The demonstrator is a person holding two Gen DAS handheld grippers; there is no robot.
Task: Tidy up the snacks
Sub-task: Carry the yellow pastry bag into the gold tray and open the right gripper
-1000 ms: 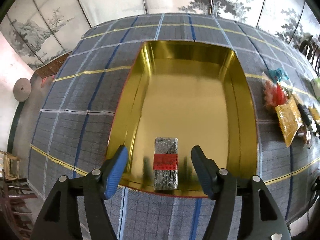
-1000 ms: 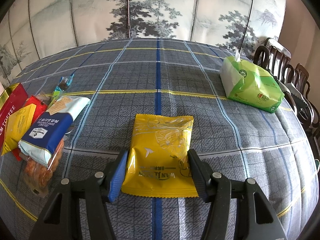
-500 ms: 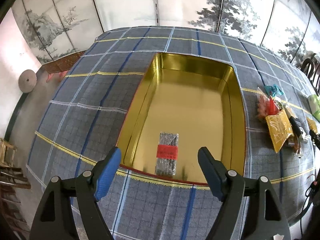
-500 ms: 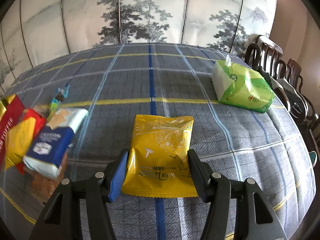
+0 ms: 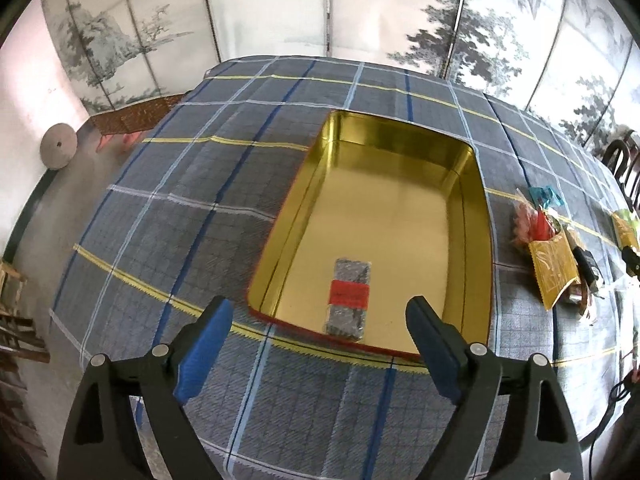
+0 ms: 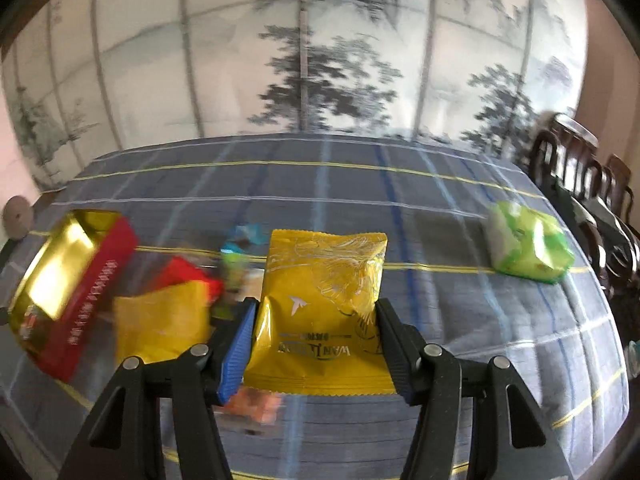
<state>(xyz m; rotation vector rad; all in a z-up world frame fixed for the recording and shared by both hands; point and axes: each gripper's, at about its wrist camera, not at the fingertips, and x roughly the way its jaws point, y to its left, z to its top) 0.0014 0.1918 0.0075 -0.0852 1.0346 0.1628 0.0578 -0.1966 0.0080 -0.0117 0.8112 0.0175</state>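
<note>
A gold tin (image 5: 472, 216) with a red outer wall sits on the plaid tablecloth. A dark snack pack with a red label (image 5: 348, 298) lies inside it near the front rim. My left gripper (image 5: 320, 344) is open and empty, above the cloth in front of the tin. My right gripper (image 6: 314, 346) is shut on a yellow snack bag (image 6: 324, 300), held in the air above a blurred pile of snacks (image 6: 168, 316). The tin also shows in the right wrist view (image 6: 68, 276) at the left.
Several loose snacks (image 5: 552, 264) lie on the cloth right of the tin. A green tissue pack (image 6: 528, 244) sits at the right of the table. Dark wooden chairs (image 6: 580, 184) stand along the right side. A painted folding screen stands behind the table.
My left gripper has drawn back from the tin and opened wider, with the dark pack left inside. My right gripper has lifted the yellow bag off the table and swung left toward the tin.
</note>
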